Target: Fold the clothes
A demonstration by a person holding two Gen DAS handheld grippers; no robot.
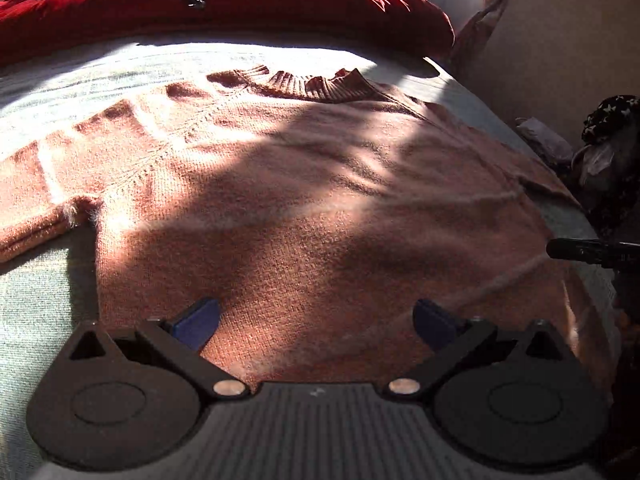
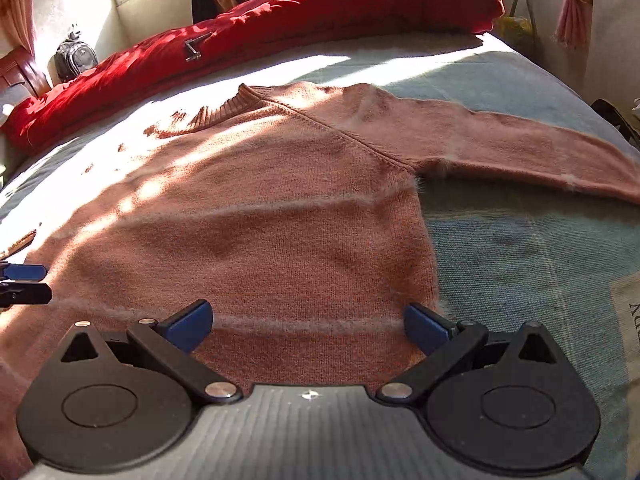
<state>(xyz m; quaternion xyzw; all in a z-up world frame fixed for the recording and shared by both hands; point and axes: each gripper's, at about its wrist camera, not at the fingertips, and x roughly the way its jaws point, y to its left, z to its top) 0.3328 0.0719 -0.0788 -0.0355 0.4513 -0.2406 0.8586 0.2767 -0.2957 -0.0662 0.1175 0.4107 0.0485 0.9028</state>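
Lying flat on the pale blue-grey bedspread [image 2: 520, 264], the pink knit sweater [image 2: 256, 216] is spread front-up with its ribbed collar [image 1: 316, 86] pointing toward the far side of the bed. We note both sleeves stretched outward: one runs to the right in the right wrist view [image 2: 520, 148], the other to the left in the left wrist view [image 1: 44, 184]. Patches of sunlight and shadow cross the knit, and pale crease lines run across the body.

Left gripper [image 1: 316, 320]: jaws spread wide, blue pads well apart, nothing between them; it hovers over the lower body of the sweater near the hem. We cannot tell whether the pads touch the fabric.

Right gripper [image 2: 308, 322]: jaws likewise wide, empty, above the lower right part of the sweater, its right pad close to the side edge of the garment.

Each gripper shows at the edge of the other's view, so we record them as side by side over the hem region.

A red duvet [image 2: 280, 28] is bunched along the far edge of the bed, with a small dark metal object [image 2: 196, 49] lying on it. A dark backpack [image 2: 76, 56] stands by the wall at far left.
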